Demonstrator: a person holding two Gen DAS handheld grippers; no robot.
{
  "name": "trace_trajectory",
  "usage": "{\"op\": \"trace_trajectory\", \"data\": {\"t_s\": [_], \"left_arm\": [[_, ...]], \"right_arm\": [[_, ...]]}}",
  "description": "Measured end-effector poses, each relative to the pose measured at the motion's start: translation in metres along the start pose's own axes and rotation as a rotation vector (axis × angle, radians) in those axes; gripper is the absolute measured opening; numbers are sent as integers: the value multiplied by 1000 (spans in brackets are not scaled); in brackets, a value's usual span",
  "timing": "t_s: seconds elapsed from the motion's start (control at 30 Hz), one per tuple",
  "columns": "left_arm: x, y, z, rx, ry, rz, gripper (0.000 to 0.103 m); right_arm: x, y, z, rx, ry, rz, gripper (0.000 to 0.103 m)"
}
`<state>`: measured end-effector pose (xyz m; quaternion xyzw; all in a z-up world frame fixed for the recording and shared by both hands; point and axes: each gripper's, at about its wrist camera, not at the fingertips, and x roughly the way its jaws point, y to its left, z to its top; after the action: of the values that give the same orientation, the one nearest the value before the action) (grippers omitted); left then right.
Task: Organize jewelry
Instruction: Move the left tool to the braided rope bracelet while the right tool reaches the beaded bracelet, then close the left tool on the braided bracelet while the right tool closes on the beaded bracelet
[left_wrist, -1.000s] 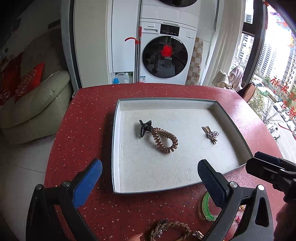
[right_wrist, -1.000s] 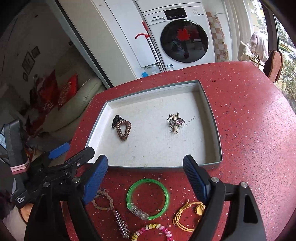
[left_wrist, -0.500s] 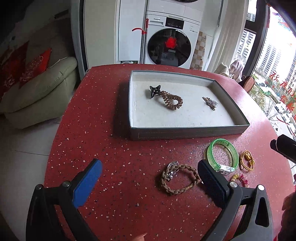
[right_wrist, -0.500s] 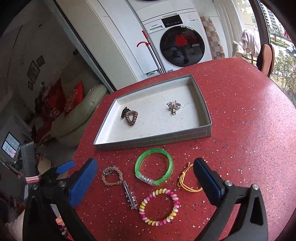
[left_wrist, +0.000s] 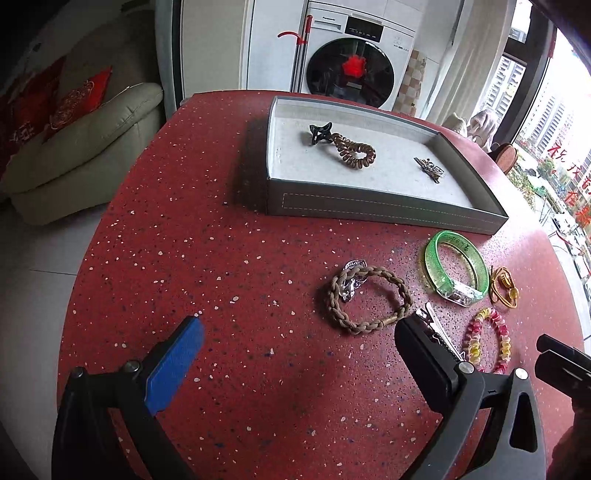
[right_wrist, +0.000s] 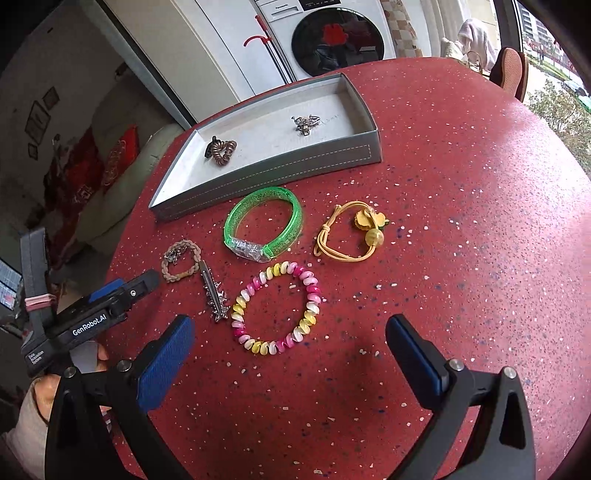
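A grey tray (left_wrist: 384, 206) (right_wrist: 258, 177) on the red table holds a black claw clip (left_wrist: 320, 133), a brown coil hair tie (left_wrist: 354, 151) (right_wrist: 221, 150) and a small metal clip (left_wrist: 428, 169) (right_wrist: 305, 124). In front of the tray lie a braided brown bracelet (left_wrist: 369, 299) (right_wrist: 181, 260), a green bangle (left_wrist: 454, 267) (right_wrist: 264, 223), a yellow hair tie (left_wrist: 503, 286) (right_wrist: 354, 230), a pink-and-yellow bead bracelet (left_wrist: 487, 339) (right_wrist: 277, 314) and a silver spiked clip (left_wrist: 436, 330) (right_wrist: 214, 297). My left gripper (left_wrist: 295, 354) is open and empty, just short of the braided bracelet. My right gripper (right_wrist: 290, 350) is open and empty, just short of the bead bracelet.
The round red table's edge (left_wrist: 85, 258) curves at the left, with a beige sofa (left_wrist: 81, 147) beyond it. A washing machine (left_wrist: 351, 66) stands behind the table. The left gripper's body (right_wrist: 92, 317) shows at the left of the right wrist view.
Both grippers have pulled back from above the tray towards the table's near side and dropped lower. The loose jewelry now lies in full view before them. Both stay open.
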<state>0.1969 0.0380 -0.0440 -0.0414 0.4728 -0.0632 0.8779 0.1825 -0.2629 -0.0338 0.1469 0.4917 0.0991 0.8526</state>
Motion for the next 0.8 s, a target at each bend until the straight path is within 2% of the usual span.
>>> {"op": "trace_trajectory", "data": {"t_s": [0.1, 0.47, 0.5, 0.57, 0.67, 0.73, 0.8], "left_arm": [[4, -2, 1, -3, 4, 11, 103], [16, -3, 5, -6, 16, 24, 103], [15, -4, 5, 0, 12, 30, 100], [17, -7, 7, 7, 15, 28, 100], [17, -10, 7, 14, 13, 34, 99], [16, -13, 7, 29, 4, 49, 91], [17, -16, 8, 36, 7, 53, 90]], "right_arm": [[0, -2, -4, -13, 8, -53, 103], [3, -1, 0, -39, 8, -140, 103], [4, -1, 0, -40, 8, -150, 102], [7, -1, 2, -38, 11, -165, 96], [11, -2, 5, -32, 23, -176, 81], [15, 4, 6, -63, 20, -202, 76], [18, 10, 5, -104, 21, -228, 70]]}}
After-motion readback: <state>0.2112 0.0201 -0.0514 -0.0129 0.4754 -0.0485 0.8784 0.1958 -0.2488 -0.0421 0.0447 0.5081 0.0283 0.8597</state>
